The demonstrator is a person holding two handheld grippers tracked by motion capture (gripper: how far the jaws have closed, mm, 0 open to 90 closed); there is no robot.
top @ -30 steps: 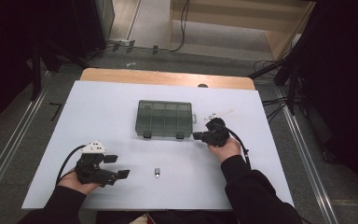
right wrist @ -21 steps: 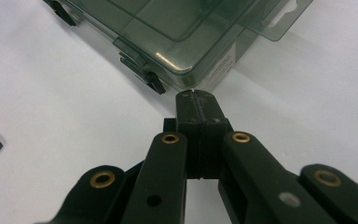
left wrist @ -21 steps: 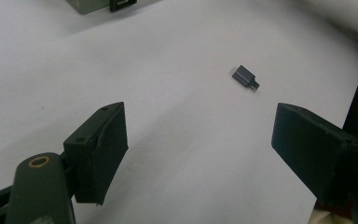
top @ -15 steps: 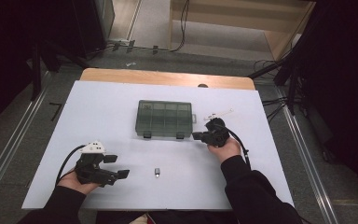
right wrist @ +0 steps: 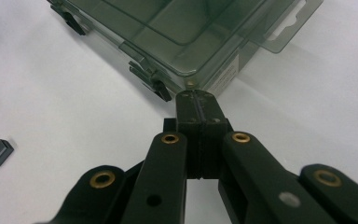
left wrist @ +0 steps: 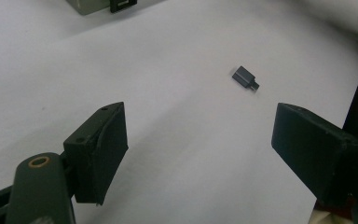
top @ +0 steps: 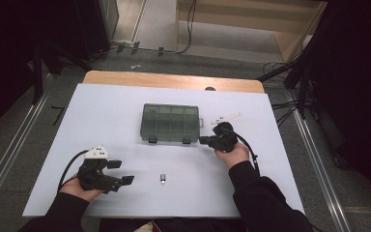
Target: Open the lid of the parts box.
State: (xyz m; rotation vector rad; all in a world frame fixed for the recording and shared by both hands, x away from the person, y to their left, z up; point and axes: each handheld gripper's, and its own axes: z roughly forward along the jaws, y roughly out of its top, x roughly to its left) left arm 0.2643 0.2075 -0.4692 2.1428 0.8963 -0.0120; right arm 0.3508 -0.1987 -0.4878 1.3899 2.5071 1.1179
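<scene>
At a white table point(top: 101, 111), a person holds a two-jaw gripper in each hand, with a closed, smoke-tinted compartment box point(top: 169, 123) lying flat near the table's middle. The box's long axis runs across the table from left to right, its two black latches point(top: 152, 140) facing the person's side and a hang tab point(top: 201, 123) jutting from its right end. The right gripper point(top: 204, 140) has its jaws pressed together with nothing between them; in the right gripper view their tips sit just short of the box's near right corner, beside the nearer latch, and whether they touch it cannot be told. The left gripper point(top: 121, 172) rests low at the near left of the table, jaws spread wide and empty. A small dark adapter point(top: 163, 178) lies on the bare surface between the two hands, nearer the left gripper; in the left gripper view it sits beyond the open jaws, its narrow plug end angled away to the right.
</scene>
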